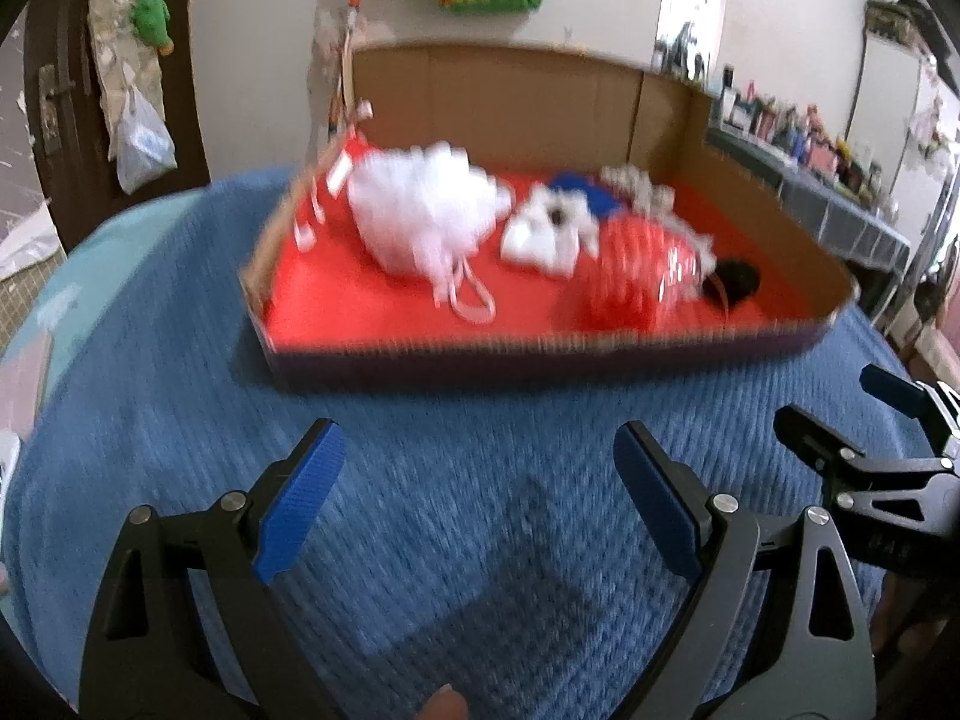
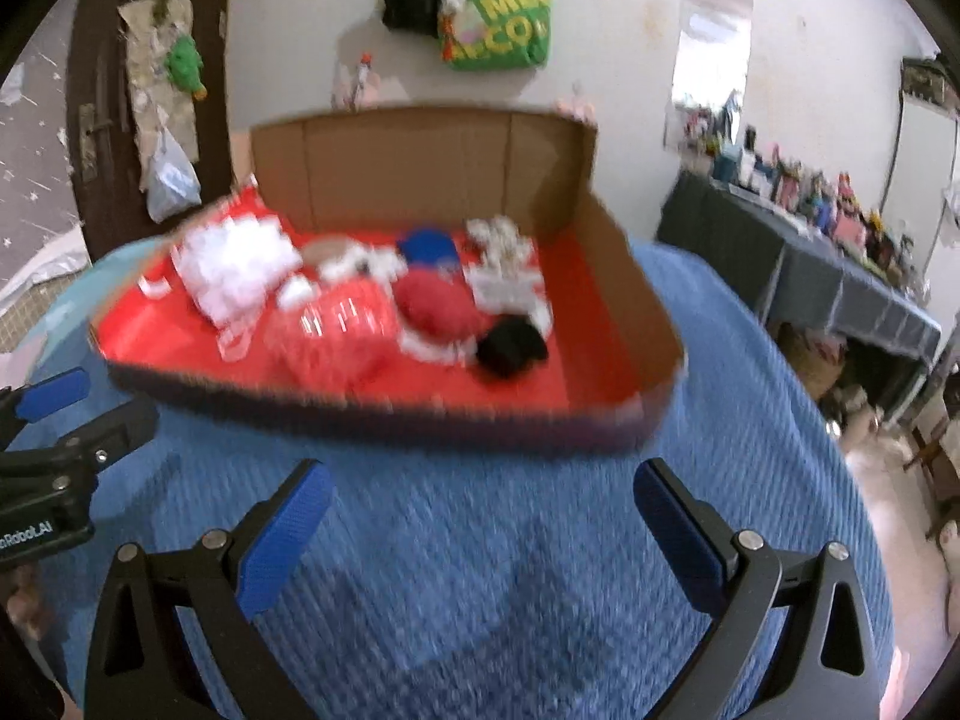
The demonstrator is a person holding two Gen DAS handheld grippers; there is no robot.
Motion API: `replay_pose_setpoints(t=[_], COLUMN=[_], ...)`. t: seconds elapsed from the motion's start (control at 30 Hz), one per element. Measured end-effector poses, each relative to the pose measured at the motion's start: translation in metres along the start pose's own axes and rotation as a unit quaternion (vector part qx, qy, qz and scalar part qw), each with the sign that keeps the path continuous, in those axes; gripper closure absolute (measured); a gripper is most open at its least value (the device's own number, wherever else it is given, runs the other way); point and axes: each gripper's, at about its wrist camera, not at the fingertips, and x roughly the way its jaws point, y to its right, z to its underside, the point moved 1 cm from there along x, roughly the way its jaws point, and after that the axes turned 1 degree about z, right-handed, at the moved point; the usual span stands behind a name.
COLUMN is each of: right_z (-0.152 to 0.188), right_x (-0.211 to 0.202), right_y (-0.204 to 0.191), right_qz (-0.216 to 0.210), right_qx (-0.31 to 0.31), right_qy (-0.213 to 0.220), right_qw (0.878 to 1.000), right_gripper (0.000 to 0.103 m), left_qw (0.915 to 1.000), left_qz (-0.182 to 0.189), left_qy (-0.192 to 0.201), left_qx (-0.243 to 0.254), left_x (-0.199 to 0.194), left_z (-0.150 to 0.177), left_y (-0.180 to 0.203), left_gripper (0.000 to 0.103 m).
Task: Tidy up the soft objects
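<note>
Both tongs, left [image 1: 480, 495] and right [image 2: 483, 531], spread and empty above blue blanket [image 1: 420, 450], cardboard tray [image 2: 630, 294] of soft things ahead.

The left gripper [image 1: 480, 480] hangs open over the blue blanket [image 1: 180, 420], nothing between its jaws. Ahead, a cardboard tray [image 1: 540, 354] holds a white mesh puff [image 1: 420, 216] near its left edge and a red bundle [image 1: 630, 276] towards its right.

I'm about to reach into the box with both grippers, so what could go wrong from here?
1. The soft things are crowded: the white mesh pouf touches its neighbours, and its cord loop may snag a finger.
2. The open left gripper and right gripper sit close side by side and might collide.
3. The cardboard box has a low front wall that a low reach may push along the blue blanket.
</note>
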Motion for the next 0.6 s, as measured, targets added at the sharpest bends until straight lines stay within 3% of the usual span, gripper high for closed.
replay_pose_setpoints(t=[0.13,0.33,0.6], right_z=[0.018,0.031,0.034], right_x=[0.011,0.024,0.029], right_y=[0.006,0.008,0.015], right_qz=[0.012,0.022,0.016], right_qx=[0.007,0.005,0.024], right_qy=[-0.043,-0.087,-0.097], right_qw=[0.999,0.996,0.995], right_gripper=[0.0,0.0,0.0], left_qw=[0.9993,0.9984,0.9978], left_qz=[-0.017,-0.031,-0.044], left_qy=[-0.032,-0.046,-0.045], left_qx=[0.01,0.012,0.02], left_x=[0.016,0.027,0.029], left_z=[0.013,0.019,0.019], left_y=[0.005,0.007,0.01], left_gripper=[0.011,0.01,0.008])
